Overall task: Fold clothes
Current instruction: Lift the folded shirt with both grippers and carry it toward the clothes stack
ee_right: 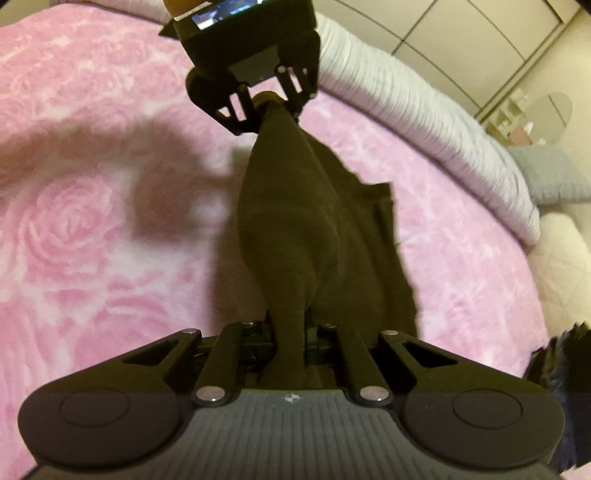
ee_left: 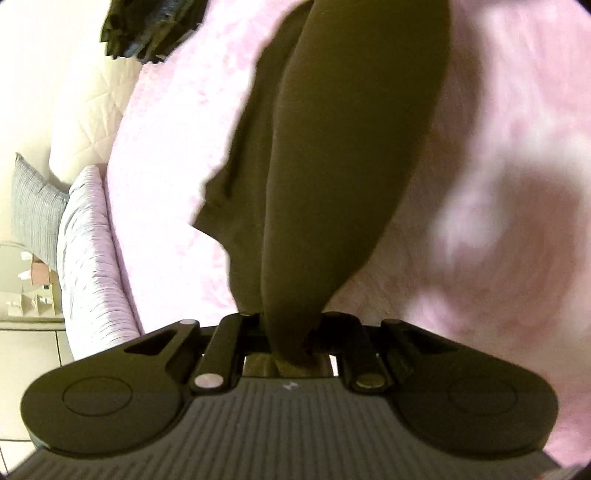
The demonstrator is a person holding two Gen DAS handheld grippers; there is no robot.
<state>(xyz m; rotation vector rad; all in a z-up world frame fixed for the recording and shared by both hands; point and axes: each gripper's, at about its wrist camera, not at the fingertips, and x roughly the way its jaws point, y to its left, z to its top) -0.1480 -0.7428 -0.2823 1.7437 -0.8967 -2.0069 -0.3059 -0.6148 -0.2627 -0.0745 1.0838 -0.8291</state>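
A dark olive-brown garment (ee_left: 332, 155) hangs stretched between my two grippers above a pink rose-patterned blanket (ee_left: 498, 110). My left gripper (ee_left: 291, 332) is shut on one end of the garment; the cloth bunches between its jaws. My right gripper (ee_right: 291, 339) is shut on the other end of the same garment (ee_right: 295, 229). In the right wrist view the left gripper (ee_right: 269, 107) shows at the top, pinching the far end. A loose flap of the garment (ee_right: 380, 221) droops to one side over the blanket (ee_right: 92, 221).
The bed has a lilac ribbed cover (ee_right: 424, 125) along its edge and a grey pillow (ee_left: 37, 210). A dark pile of clothes (ee_left: 147, 26) lies at the blanket's far edge and also shows in the right wrist view (ee_right: 565, 369). A cream quilt (ee_left: 81, 92) and cupboards (ee_right: 480, 33) lie beyond.
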